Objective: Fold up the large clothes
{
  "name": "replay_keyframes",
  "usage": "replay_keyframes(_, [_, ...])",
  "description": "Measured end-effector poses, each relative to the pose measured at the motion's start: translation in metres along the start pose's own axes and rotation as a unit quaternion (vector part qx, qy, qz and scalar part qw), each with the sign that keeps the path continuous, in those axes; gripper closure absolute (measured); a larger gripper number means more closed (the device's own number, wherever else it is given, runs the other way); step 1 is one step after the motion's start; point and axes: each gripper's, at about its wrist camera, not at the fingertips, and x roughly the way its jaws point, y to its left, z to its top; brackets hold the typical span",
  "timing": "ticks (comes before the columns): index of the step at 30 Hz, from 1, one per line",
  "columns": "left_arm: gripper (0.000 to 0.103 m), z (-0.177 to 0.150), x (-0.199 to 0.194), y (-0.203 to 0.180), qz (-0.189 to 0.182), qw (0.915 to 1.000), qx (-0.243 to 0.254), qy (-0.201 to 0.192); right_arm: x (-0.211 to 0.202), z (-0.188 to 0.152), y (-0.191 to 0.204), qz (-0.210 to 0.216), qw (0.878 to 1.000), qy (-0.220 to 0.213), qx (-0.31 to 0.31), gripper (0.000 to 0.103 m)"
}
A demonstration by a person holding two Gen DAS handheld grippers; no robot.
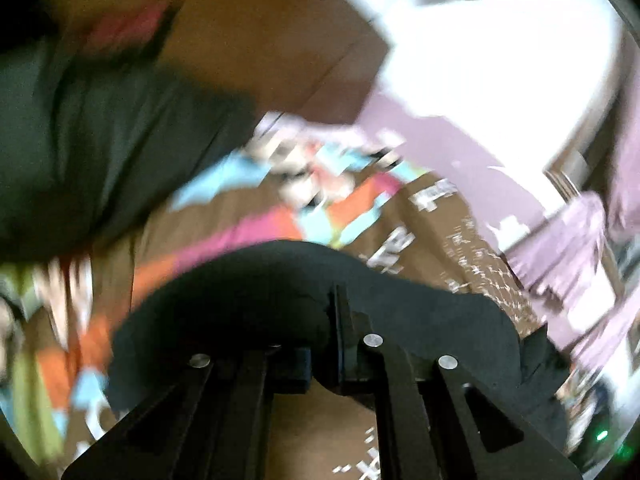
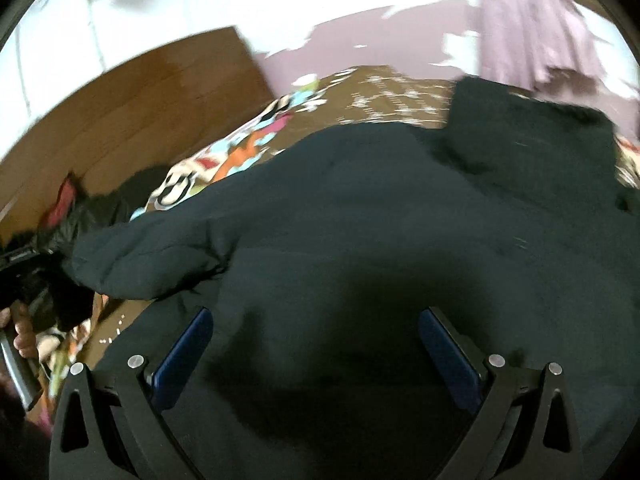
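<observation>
A large dark garment (image 2: pixel 360 220) lies spread over a patterned bedspread (image 2: pixel 240 152). My right gripper (image 2: pixel 316 344) is open just above its near part, blue pads (image 2: pixel 188 352) wide apart and empty. My left gripper (image 1: pixel 336 320) is shut on a fold of the dark garment (image 1: pixel 280 280) and holds it lifted above the bedspread (image 1: pixel 280 216). More of the garment (image 1: pixel 100 128) hangs at the upper left of the left wrist view. The left gripper (image 2: pixel 24 272) also shows at the left edge of the right wrist view, holding dark cloth.
A wooden headboard or panel (image 2: pixel 140 96) stands behind the bed. A lilac cloth (image 2: pixel 528 28) hangs at the back right. A pink and dark item (image 2: pixel 64 200) lies near the panel. The wall (image 1: pixel 480 40) is white and lilac.
</observation>
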Motion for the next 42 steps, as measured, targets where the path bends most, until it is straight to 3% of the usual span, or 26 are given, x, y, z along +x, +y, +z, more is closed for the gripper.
replay_keyframes(5, [0.098,0.004,-0.032,-0.081,-0.08,0.9894,0.114,-0.044,-0.045,-0.014,-0.047,-0.054,0.996,-0.032,0.063,0.0])
replay_keyframes(10, [0.098,-0.026,-0.052,-0.164,-0.162,0.9621,0.218,-0.026,-0.096,-0.03,-0.09,-0.085,0.983,-0.101,0.124,0.0])
replay_keyframes(14, [0.098,-0.071,-0.056,-0.227,-0.22,0.9239,0.312,0.022,-0.129,-0.039,-0.111,-0.096,0.975,-0.141,0.145,0.0])
replay_keyframes(17, [0.098,-0.12,-0.048,-0.261,-0.259,0.8883,0.37,0.08,-0.145,-0.045,-0.126,-0.099,0.97,-0.157,0.158,0.0])
replay_keyframes(20, [0.098,-0.166,-0.041,-0.283,-0.272,0.8568,0.419,0.129,-0.153,-0.057,-0.145,-0.103,0.965,-0.161,0.178,0.0])
replay_keyframes(22, [0.098,-0.208,-0.031,-0.297,-0.273,0.829,0.454,0.178,-0.15,-0.066,-0.161,-0.105,0.963,-0.142,0.203,0.0])
replay_keyframes(25, [0.097,-0.248,-0.016,-0.303,-0.255,0.8075,0.479,0.231,-0.138,-0.082,-0.185,-0.066,0.96,-0.119,0.243,0.0])
replay_keyframes(28, [0.092,-0.275,-0.005,-0.304,-0.233,0.8023,0.485,0.258,-0.139,-0.084,-0.192,-0.046,0.957,-0.127,0.256,0.0])
replay_keyframes(31, [0.073,-0.285,-0.005,-0.297,-0.236,0.7975,0.48,0.279,-0.135,-0.082,-0.188,-0.055,0.96,-0.119,0.248,0.0])
replay_keyframes(33, [0.054,-0.283,-0.008,-0.293,-0.247,0.7952,0.474,0.286,-0.133,-0.081,-0.186,-0.064,0.961,-0.115,0.242,0.0])
replay_keyframes(34, [0.05,-0.285,-0.011,-0.291,-0.25,0.7955,0.472,0.286,-0.132,-0.081,-0.185,-0.066,0.962,-0.114,0.241,0.0])
replay_keyframes(37, [0.042,-0.279,-0.022,-0.277,-0.256,0.802,0.457,0.287,-0.132,-0.085,-0.186,-0.064,0.961,-0.118,0.242,0.0])
replay_keyframes(39, [0.04,-0.273,-0.025,-0.268,-0.258,0.8107,0.437,0.292,-0.136,-0.087,-0.186,-0.055,0.959,-0.131,0.246,0.0])
replay_keyframes(41, [0.04,-0.262,-0.032,-0.255,-0.262,0.8189,0.417,0.294,-0.151,-0.097,-0.183,-0.027,0.948,-0.178,0.262,0.0])
replay_keyframes(42, [0.04,-0.257,-0.033,-0.25,-0.258,0.8279,0.405,0.289,-0.159,-0.101,-0.181,0.01,0.941,-0.203,0.272,0.0])
